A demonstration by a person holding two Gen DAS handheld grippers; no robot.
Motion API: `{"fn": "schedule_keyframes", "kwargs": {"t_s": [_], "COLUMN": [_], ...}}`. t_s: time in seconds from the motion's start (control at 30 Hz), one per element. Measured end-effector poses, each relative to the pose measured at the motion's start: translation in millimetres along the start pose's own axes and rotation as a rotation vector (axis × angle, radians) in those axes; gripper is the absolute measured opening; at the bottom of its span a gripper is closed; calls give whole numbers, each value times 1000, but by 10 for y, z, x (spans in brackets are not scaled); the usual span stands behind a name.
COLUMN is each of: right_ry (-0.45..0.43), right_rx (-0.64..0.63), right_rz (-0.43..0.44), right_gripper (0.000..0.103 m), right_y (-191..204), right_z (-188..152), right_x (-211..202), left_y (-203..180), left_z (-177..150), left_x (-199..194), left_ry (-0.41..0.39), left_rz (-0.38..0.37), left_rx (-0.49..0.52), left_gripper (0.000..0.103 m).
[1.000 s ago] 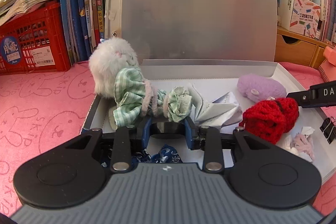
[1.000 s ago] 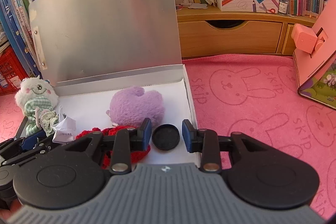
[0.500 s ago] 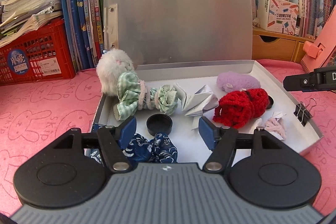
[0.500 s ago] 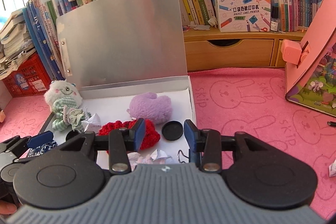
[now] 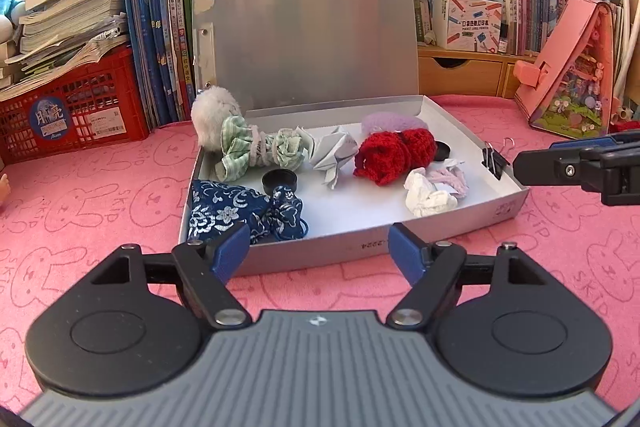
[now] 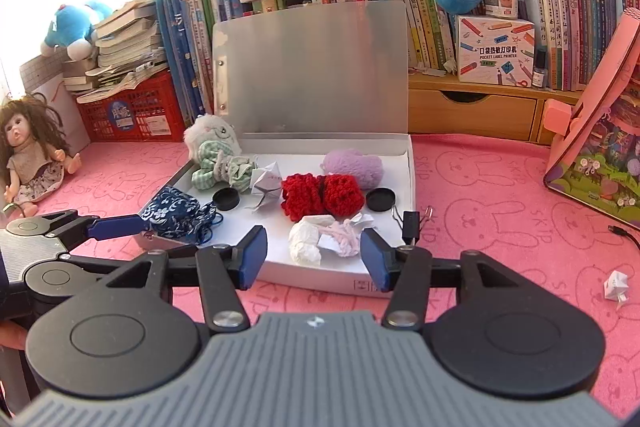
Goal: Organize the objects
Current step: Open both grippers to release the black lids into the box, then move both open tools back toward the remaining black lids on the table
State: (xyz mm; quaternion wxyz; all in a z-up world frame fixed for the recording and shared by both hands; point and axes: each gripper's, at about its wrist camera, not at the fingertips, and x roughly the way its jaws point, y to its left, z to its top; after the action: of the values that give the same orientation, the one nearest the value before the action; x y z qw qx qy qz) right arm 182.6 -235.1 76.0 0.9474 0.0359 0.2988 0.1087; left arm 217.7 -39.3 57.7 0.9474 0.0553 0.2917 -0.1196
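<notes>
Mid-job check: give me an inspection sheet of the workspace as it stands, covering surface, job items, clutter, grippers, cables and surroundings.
Surface: pink bunny-print cloth.
Job's things: open grey box, lid upright; inside lie a white plush, blue pouch, red knit, purple plush, folded paper, white wad, two black caps.
Clutter: binder clip on the box's right rim; paper scrap on the cloth.
Grippers: left gripper and right gripper before the box, jaws just opened, nothing between them.
Cables: black cable end at right.
Surroundings: books, red crate, doll, pink toy house.
</notes>
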Motion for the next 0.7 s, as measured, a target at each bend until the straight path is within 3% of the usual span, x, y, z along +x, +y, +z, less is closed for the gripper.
{"fn": "schedule_keyframes", "kwargs": {"t_s": [0.37, 0.7], "right_ry": [29, 146], "right_rx": [-149, -286], "right_rz": [53, 243], "right_gripper": [72, 75], "right_y": [269, 592], "right_z": [-665, -1239], "right_x": [-532, -934], "left_y": [-84, 25], "left_z": [-582, -831], "left_x": [-623, -783], "left_ry": [-6, 22], "left_rz": [-62, -61], "left_rx": [11, -38], "left_gripper": [82, 82]}}
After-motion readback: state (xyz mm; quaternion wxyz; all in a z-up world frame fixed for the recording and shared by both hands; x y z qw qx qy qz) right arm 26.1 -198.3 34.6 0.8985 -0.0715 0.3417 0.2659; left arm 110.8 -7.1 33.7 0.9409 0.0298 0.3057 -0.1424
